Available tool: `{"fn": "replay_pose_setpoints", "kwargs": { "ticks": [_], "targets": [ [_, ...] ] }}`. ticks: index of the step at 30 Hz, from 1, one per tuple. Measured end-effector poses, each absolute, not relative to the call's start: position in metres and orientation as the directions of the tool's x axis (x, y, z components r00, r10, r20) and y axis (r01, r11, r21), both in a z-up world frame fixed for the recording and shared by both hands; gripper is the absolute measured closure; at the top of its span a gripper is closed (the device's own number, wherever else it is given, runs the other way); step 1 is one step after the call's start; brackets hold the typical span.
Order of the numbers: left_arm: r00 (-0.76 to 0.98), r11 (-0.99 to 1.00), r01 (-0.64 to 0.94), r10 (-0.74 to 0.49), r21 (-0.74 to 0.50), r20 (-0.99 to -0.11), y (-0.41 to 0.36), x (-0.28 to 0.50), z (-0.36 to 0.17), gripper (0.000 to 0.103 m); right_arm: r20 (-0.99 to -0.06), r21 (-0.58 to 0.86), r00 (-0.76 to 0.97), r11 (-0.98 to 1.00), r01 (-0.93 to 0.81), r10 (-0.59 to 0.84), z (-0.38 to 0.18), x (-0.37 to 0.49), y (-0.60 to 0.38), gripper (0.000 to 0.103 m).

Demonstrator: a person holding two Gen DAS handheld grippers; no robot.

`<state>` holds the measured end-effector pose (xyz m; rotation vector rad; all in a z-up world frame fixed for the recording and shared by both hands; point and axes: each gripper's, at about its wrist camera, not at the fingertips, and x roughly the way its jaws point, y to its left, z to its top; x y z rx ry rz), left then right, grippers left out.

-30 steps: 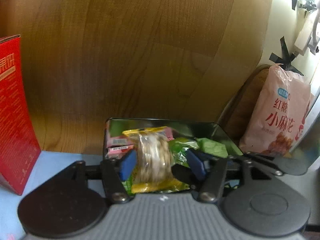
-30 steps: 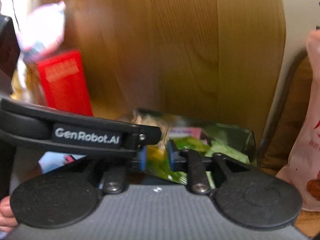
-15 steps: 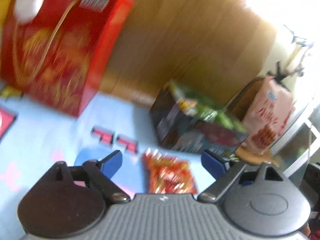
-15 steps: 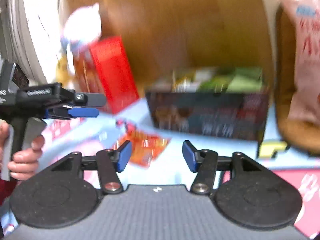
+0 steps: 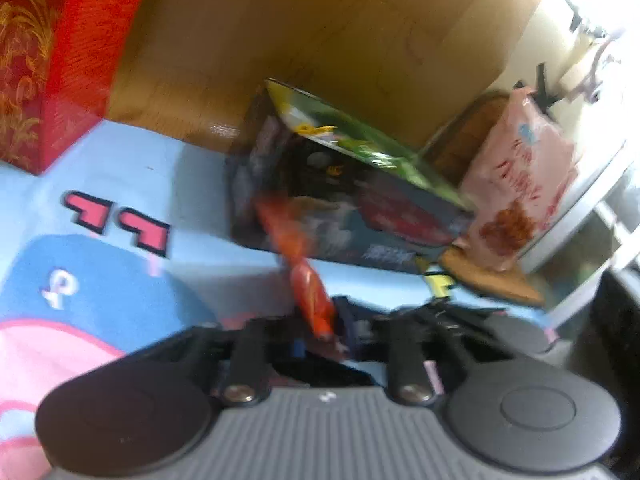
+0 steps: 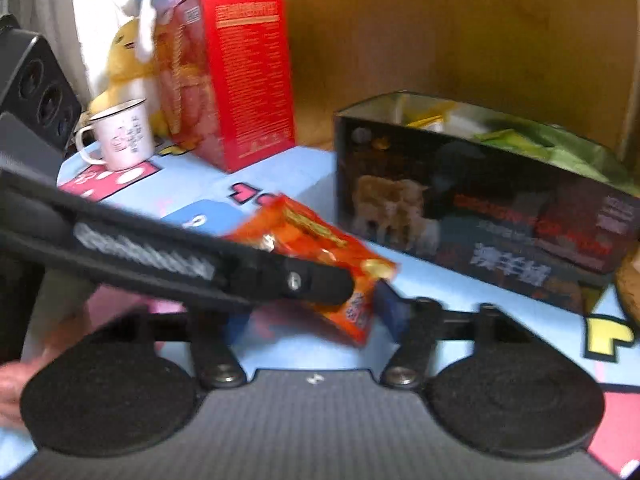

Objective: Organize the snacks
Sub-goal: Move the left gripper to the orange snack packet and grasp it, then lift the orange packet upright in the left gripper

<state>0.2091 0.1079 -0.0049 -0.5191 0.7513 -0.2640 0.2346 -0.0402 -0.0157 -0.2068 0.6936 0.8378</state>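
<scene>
My left jaws pinch the crinkly orange plastic snack packet (image 5: 310, 292), held above the light-blue mat (image 6: 304, 172) before the dark open cardboard box (image 6: 480, 208); my right gripper (image 6: 312, 316) stands apart beneath it.

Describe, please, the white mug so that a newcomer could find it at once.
Start at the tall red box standing on the blue mat against the wooden panel. Just left of it, in front of a yellow plush toy, stands the mug. It is the only cup: white enamel, dark rim, faint drawings, handle facing left.
</scene>
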Motion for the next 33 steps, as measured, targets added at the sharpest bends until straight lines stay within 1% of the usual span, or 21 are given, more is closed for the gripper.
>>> {"fn": "replay_pose_setpoints", "kwargs": {
  "ticks": [1, 3, 6, 9, 17, 25, 33],
  "targets": [
    [0.707, 0.843, 0.041, -0.405, -0.537, -0.58, 0.105, 0.211, -0.006, 0.091, -0.635, 0.076, 0.484, 0.672, -0.737, 0.602, -0.015, 0.232, -0.041, 0.068],
    [0.712, 0.833, 0.045, -0.413, -0.551, -0.567, 0.106, 0.204, 0.001, 0.091, -0.619, 0.084, 0.491, 0.673, -0.735, 0.613, -0.012, 0.229, -0.046, 0.076],
    [0.721, 0.82, 0.067, -0.433, -0.568, -0.54, 0.109, 0.188, 0.008, 0.091, -0.581, 0.069, 0.512, 0.665, -0.743, 0.633, -0.006, 0.213, -0.052, 0.079],
    [0.713, 0.807, 0.079, -0.456, -0.585, -0.532, 0.11, 0.172, 0.009, 0.091, -0.558, 0.014, 0.537, 0.655, -0.756, 0.632, -0.002, 0.189, -0.057, 0.08],
    [0.691, 0.781, 0.113, -0.506, -0.615, -0.516, 0.087, 0.139, 0.005, 0.09, -0.563, -0.049, 0.554, 0.644, -0.763, 0.614, 0.003, 0.147, -0.081, 0.081],
    [0.666, 0.834, 0.157, -0.485, -0.529, -0.567, 0.041, 0.113, 0.007, 0.09, -0.584, -0.059, 0.579, 0.682, -0.729, 0.568, 0.001, 0.117, -0.109, 0.083],
    [0.665, 0.876, 0.169, -0.44, -0.453, -0.603, 0.016, 0.091, 0.013, 0.09, -0.578, -0.038, 0.604, 0.722, -0.691, 0.548, -0.001, 0.093, -0.124, 0.085]
  ]
}}
